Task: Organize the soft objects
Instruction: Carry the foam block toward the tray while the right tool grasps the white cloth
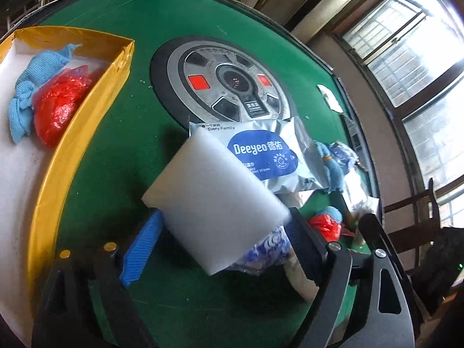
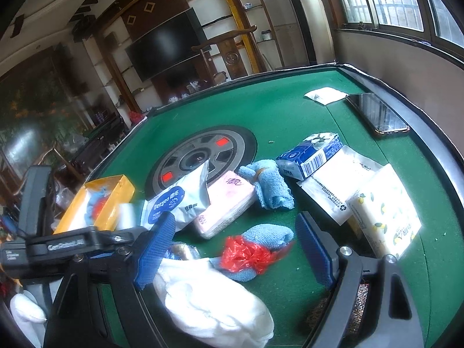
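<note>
I see my left gripper (image 1: 220,237) with its jaws spread wide; the white foam block (image 1: 214,203) sits tilted between them, apparently touching only the right-side pad, over the green table (image 1: 162,23). The yellow box (image 1: 87,121) lies just left. My right gripper (image 2: 235,249) hangs open above the red plastic bag (image 2: 246,253)

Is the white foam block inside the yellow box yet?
Out. The white foam block sits between the left gripper's open jaws, beside the yellow box.

Yellow-walled cardboard box (image 1: 87,121) lies left on the green felt table (image 1: 162,29), holding a blue knitted cloth (image 1: 34,78) and red plastic bag (image 1: 59,101). Silver wet-wipes pack (image 1: 269,150) lies right of it, near the round metal centre panel (image 1: 223,82).
</note>
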A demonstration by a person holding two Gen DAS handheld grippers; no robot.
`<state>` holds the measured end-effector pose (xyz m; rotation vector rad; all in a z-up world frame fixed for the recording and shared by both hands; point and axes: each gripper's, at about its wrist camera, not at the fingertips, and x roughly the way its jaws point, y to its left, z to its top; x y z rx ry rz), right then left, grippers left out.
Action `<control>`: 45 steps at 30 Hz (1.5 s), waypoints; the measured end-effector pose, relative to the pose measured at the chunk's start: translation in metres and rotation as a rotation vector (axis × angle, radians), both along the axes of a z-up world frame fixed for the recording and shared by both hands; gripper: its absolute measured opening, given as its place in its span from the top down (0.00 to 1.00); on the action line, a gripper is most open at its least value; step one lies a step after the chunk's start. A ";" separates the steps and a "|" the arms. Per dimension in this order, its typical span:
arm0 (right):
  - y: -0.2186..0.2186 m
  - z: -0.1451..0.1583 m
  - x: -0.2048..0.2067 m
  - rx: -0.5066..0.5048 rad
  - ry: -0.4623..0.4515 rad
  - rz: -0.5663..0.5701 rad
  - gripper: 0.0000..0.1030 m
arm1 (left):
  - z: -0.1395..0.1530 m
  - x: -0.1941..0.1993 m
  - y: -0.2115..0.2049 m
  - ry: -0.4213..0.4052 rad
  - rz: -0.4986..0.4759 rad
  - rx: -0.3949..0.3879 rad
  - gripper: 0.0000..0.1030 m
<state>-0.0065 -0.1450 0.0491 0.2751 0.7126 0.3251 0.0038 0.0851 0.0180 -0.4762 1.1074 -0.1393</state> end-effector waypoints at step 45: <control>0.059 0.051 -0.062 -0.228 0.027 0.284 0.80 | 0.056 -0.103 0.213 -0.255 0.105 -0.022 0.89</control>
